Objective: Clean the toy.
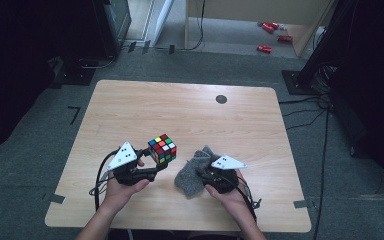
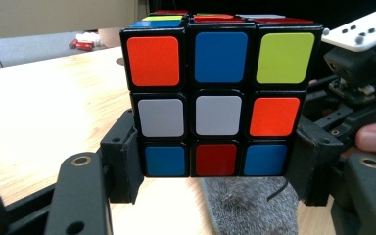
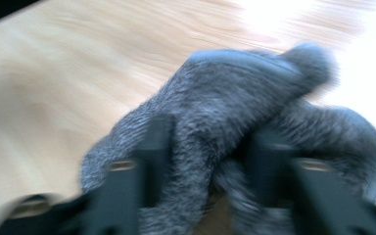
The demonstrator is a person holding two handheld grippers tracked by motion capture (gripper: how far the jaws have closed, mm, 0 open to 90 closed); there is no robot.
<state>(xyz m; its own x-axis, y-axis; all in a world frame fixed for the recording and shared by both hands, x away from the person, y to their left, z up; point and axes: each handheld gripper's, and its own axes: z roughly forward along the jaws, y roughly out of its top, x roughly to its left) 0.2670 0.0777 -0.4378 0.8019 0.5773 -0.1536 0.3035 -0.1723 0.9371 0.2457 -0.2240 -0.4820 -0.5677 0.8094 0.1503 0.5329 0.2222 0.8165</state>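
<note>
**Cube clamped left, cloth pinched right**

Your left gripper (image 1: 156, 169) has its jaws clamped on the multicoloured plastic puzzle cube (image 1: 162, 148), lifted off the tabletop near the front edge. Your right gripper (image 1: 203, 176) pinches the fuzzy grey cloth (image 1: 190, 175), bunched just beside the cube, on the pale wooden table (image 1: 190, 107).

High view overhead, gripper views close-up
</note>
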